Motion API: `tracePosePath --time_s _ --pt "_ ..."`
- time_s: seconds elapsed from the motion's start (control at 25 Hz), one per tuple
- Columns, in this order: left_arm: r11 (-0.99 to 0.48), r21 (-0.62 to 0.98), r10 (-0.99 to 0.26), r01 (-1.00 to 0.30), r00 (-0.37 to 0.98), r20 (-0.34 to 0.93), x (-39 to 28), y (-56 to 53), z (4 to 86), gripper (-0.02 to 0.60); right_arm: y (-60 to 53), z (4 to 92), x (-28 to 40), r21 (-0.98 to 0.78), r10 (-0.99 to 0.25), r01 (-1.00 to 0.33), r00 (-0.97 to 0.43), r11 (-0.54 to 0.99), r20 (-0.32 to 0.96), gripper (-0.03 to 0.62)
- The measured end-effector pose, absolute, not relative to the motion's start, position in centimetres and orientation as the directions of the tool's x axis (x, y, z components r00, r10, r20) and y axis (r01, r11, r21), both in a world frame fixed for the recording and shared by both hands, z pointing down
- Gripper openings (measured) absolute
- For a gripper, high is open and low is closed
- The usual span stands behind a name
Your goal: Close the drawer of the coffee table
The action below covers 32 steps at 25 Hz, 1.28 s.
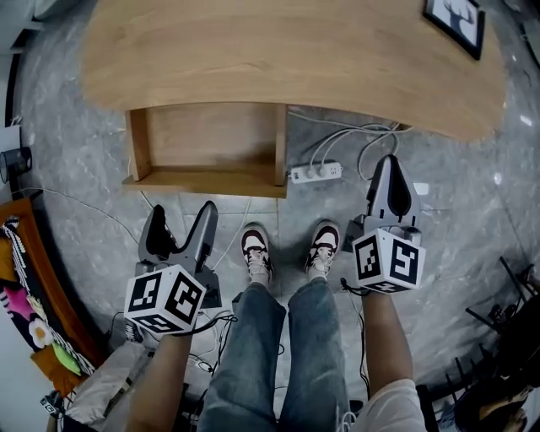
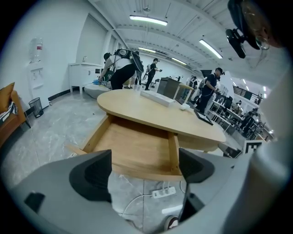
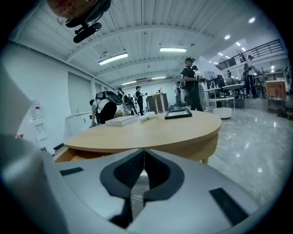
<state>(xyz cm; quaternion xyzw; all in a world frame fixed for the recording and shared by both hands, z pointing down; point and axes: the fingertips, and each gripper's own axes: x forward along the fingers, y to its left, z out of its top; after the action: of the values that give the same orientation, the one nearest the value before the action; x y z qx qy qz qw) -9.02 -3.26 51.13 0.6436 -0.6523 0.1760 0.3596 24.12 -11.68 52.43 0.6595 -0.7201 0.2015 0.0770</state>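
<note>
The oval wooden coffee table (image 1: 295, 51) fills the top of the head view. Its drawer (image 1: 207, 181) stands pulled out toward me, empty inside (image 2: 132, 146). My left gripper (image 1: 181, 221) hovers open just in front of the drawer's front edge, apart from it, with nothing between its fingers. My right gripper (image 1: 391, 175) is shut on nothing and is held up to the right of the drawer, near the table's rim (image 3: 151, 135). In the right gripper view the two black pads (image 3: 132, 171) meet.
A white power strip (image 1: 315, 173) with cables lies on the grey marble floor under the table. My shoes (image 1: 256, 249) stand between the grippers. A black frame (image 1: 456, 21) and a white box (image 2: 158, 98) lie on the tabletop. An orange sofa (image 1: 34, 278) is at the left. People stand far behind.
</note>
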Motion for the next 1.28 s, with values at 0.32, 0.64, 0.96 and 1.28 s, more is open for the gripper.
tracePosePath --time_s 0.32,0.64,0.96,1.28 --pt "0.063 0.225 -0.775 -0.972 0.095 0.625 -11.2 -1.3 50.1 0.455 -7.4 49.8 22.3 -0.185 -0.897 -0.982 -0.104 0.026 0.43 0.0" --pt "0.015 0.132 -0.847 -0.991 0.058 0.529 -13.4 -1.0 53.3 0.456 -5.6 49.6 20.6 -0.1 -0.869 -0.995 -0.062 0.014 0.492 0.0" --pt "0.0 0.093 -0.882 -0.996 0.044 0.469 -14.7 -0.3 58.0 0.456 -5.7 51.2 17.3 -0.056 -0.836 -0.996 -0.085 0.065 0.542 0.0" --pt "-0.045 0.08 -0.886 -0.996 0.077 0.458 -14.9 -0.6 63.2 0.456 -5.5 54.3 15.9 -0.061 -0.8 -0.997 -0.081 0.056 0.595 0.0"
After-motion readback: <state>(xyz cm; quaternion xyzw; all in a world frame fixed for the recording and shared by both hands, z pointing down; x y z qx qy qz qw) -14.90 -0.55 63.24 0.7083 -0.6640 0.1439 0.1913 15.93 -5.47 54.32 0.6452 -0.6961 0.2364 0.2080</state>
